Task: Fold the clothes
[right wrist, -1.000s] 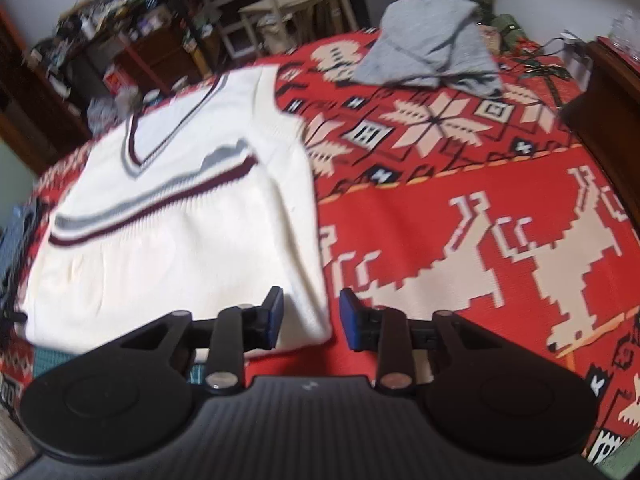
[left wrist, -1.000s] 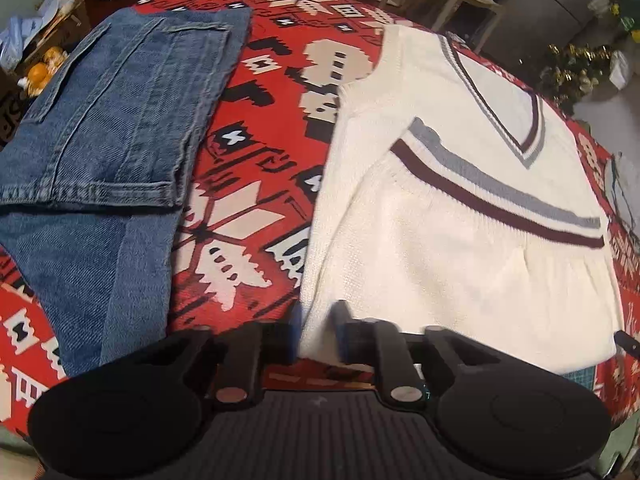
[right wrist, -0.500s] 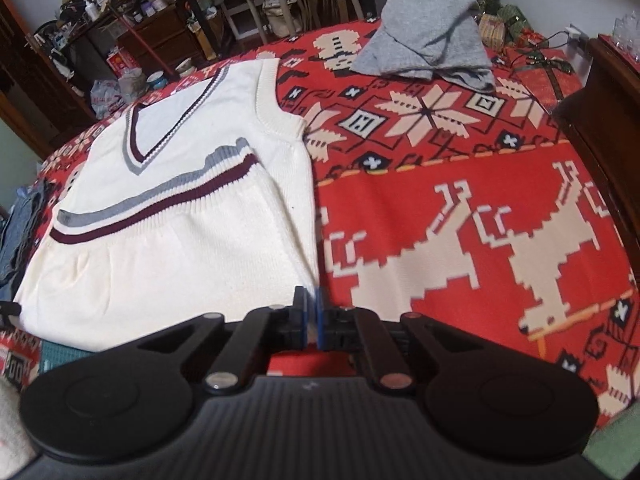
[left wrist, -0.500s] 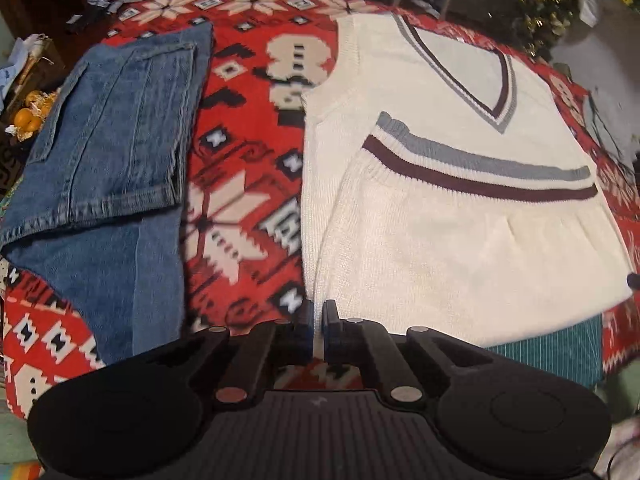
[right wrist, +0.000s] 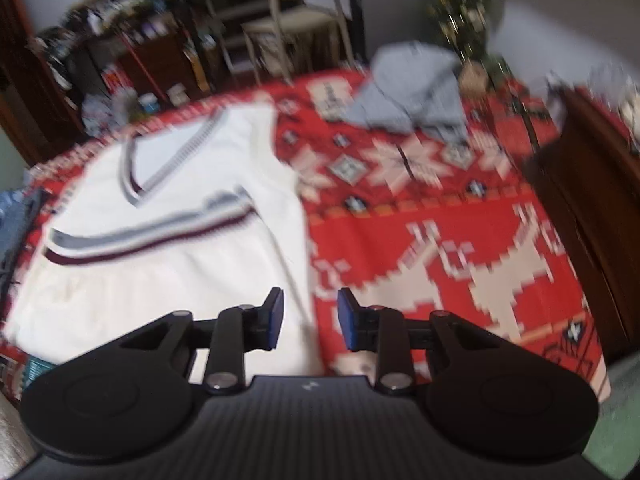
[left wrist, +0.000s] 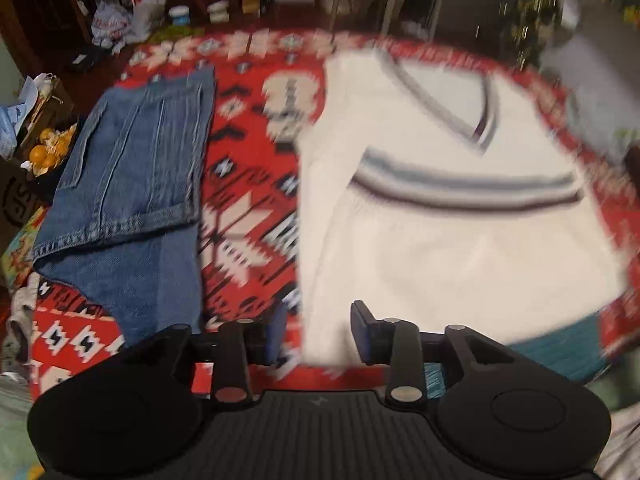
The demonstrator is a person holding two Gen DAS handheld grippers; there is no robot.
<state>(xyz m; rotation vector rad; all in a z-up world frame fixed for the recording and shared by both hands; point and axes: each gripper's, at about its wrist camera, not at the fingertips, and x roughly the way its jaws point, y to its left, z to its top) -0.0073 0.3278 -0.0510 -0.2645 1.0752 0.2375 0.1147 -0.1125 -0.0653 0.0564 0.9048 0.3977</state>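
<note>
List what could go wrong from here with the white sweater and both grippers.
1. Both the left gripper and right gripper are open at the near corners of the white sweater, so the fold may relax or sit uneven.
2. The teal cloth peeks out beneath the hem; a regrasp might pinch it too.
3. The folded jeans lie close on the left; dragging the sweater sideways could disturb them.

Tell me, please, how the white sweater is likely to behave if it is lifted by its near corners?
The sweater looks like soft knit lying flat on the blanket, so it would probably droop between grips. Already folded over, its layers may slide apart. It seems fairly light.
</note>
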